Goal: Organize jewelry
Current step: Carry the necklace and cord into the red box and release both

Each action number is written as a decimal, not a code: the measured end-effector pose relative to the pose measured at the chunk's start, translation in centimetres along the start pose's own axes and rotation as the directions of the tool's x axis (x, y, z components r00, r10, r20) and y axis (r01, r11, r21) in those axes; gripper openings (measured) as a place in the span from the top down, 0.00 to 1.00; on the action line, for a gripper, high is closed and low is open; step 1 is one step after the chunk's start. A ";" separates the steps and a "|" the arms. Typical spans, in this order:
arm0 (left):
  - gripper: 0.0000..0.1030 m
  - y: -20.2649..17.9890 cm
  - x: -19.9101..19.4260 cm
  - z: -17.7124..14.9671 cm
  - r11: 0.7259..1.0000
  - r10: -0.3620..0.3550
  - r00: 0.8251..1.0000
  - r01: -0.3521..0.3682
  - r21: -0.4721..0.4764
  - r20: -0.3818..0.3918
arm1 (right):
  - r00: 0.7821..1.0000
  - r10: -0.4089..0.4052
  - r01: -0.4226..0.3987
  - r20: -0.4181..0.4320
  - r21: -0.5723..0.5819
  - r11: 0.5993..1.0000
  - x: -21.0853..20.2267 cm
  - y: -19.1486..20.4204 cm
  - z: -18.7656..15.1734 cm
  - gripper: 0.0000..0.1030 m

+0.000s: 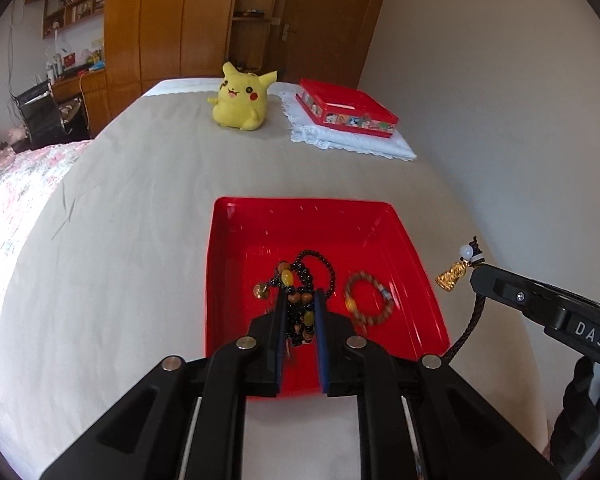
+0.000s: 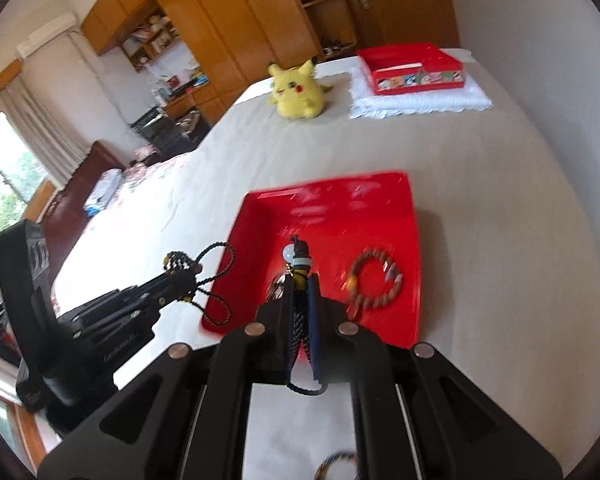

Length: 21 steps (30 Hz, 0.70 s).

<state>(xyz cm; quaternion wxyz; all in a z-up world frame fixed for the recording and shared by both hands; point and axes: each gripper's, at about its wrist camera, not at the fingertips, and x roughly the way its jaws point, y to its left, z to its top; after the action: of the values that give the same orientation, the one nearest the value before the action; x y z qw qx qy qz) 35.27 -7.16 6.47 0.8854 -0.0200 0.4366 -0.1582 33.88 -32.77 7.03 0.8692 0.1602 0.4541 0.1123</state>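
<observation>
My left gripper (image 1: 300,312) pinches a limp bead necklace (image 1: 300,280); my right gripper (image 2: 298,296) clamps a floppy cord charm (image 2: 298,258), with a loose bracelet (image 2: 376,280) at three o'clock.

The near rim of the red tray (image 1: 236,240) is hidden behind the left hand-held gripper (image 1: 300,300). The lower part of the black bead necklace (image 1: 300,280) disappears between its fingers. In the right wrist view, the dark braided cord (image 2: 298,320) is partly covered by the right hand-held gripper (image 2: 300,284), and a beaded ring (image 2: 336,466) at the bottom edge is cut off and too blurred to identify. The tray's far rim is motion-blurred there. Shelf contents (image 1: 80,0) are too small to tell.
</observation>
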 end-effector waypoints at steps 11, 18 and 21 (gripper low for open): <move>0.88 0.9 10.8 2.7 0.998 0.066 0.992 -0.067 -0.011 -0.105 | 0.990 -0.074 0.076 -0.117 0.016 0.997 12.2 -3.0 3.4 0.96; 0.86 2.0 15.1 3.2 0.995 0.081 0.979 -0.089 -0.034 -0.189 | 0.979 -0.136 0.135 -0.149 -0.015 0.991 15.9 -3.5 3.5 0.90; 0.76 2.3 15.2 3.2 0.997 0.049 0.977 -0.059 -0.041 -0.207 | 0.983 -0.136 0.134 -0.127 -0.027 0.991 15.3 -3.6 3.4 0.78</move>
<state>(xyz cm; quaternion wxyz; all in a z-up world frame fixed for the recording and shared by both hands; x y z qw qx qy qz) 46.95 -9.83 -3.61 0.8388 -0.0124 0.5297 -0.1250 45.49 -31.50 -4.06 0.8452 0.1135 0.5178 0.0675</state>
